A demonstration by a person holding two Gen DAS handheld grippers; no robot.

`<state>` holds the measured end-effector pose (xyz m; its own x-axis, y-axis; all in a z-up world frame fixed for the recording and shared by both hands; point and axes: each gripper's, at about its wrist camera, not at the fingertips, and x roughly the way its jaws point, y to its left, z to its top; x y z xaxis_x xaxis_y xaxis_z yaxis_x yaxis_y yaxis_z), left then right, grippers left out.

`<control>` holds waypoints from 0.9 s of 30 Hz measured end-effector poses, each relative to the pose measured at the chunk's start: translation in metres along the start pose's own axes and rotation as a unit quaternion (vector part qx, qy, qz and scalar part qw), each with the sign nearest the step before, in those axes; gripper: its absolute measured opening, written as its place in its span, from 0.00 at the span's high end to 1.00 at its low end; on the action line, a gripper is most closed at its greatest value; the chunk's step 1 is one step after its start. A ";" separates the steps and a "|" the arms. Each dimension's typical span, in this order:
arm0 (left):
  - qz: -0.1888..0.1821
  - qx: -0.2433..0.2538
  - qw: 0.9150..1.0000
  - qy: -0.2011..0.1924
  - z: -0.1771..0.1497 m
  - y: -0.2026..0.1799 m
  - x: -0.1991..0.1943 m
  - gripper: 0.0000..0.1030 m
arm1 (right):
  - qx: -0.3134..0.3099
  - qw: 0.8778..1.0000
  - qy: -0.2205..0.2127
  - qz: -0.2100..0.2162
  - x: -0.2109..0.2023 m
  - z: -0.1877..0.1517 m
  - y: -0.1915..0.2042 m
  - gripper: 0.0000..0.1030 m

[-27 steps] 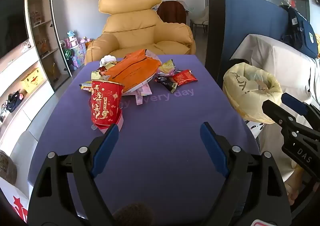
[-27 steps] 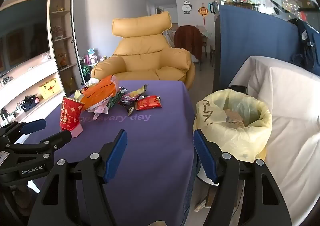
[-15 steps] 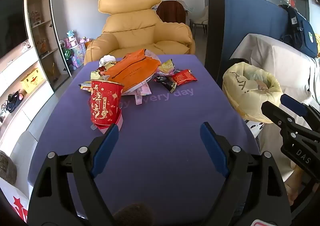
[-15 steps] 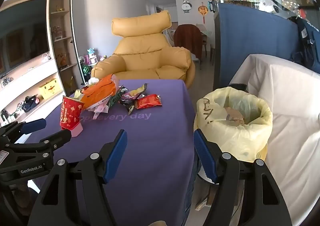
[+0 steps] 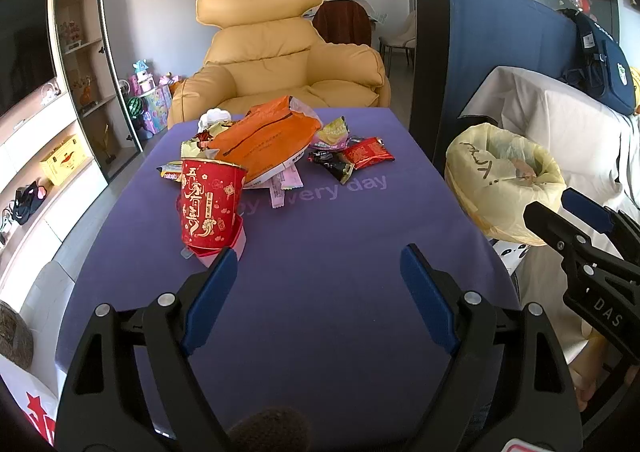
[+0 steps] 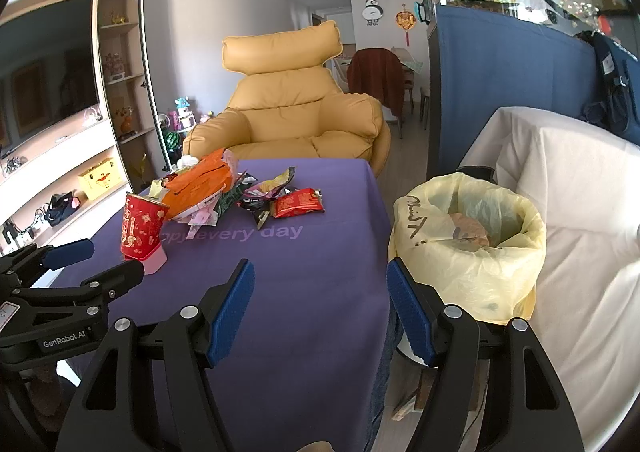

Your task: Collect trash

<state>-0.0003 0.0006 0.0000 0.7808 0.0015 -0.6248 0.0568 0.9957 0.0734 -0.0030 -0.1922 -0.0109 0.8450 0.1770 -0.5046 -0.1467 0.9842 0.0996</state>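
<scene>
Trash lies heaped toward the far end of the purple tablecloth (image 5: 320, 292), at about twelve o'clock from the left gripper (image 5: 318, 266): a big orange bag (image 5: 264, 139), a red snack wrapper (image 5: 368, 152), a dark wrapper (image 5: 332, 165) just beside it and a yellow-green packet (image 5: 334, 128) behind them. A red paper cup (image 5: 210, 207) stands upright nearer, at eleven o'clock, just past the left gripper's blue fingertip. The left tongs are spread wide over bare cloth with nothing between them. The right gripper (image 6: 320, 294) hangs over the table's right edge, its tongs spread wide too and pinching nothing. At one o'clock from it, off the table, stands the bin with the yellow bag (image 6: 468, 252), open-mouthed, something crumpled inside. A yellow armchair (image 6: 288, 115) sits beyond the table.
</scene>
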 end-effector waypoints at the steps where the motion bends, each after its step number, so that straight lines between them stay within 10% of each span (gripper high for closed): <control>1: 0.000 0.000 1.000 0.001 0.000 0.000 0.000 0.23 | 0.000 1.000 0.000 0.001 0.000 0.000 0.000 0.37; 27: 0.000 0.000 1.000 0.001 -0.002 -0.002 0.002 0.23 | 0.002 1.000 0.001 0.002 0.000 -0.001 -0.001 0.37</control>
<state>-0.0003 -0.0009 -0.0030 0.7800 0.0007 -0.6257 0.0575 0.9957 0.0728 -0.0032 -0.1927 -0.0114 0.8435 0.1805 -0.5059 -0.1478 0.9835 0.1044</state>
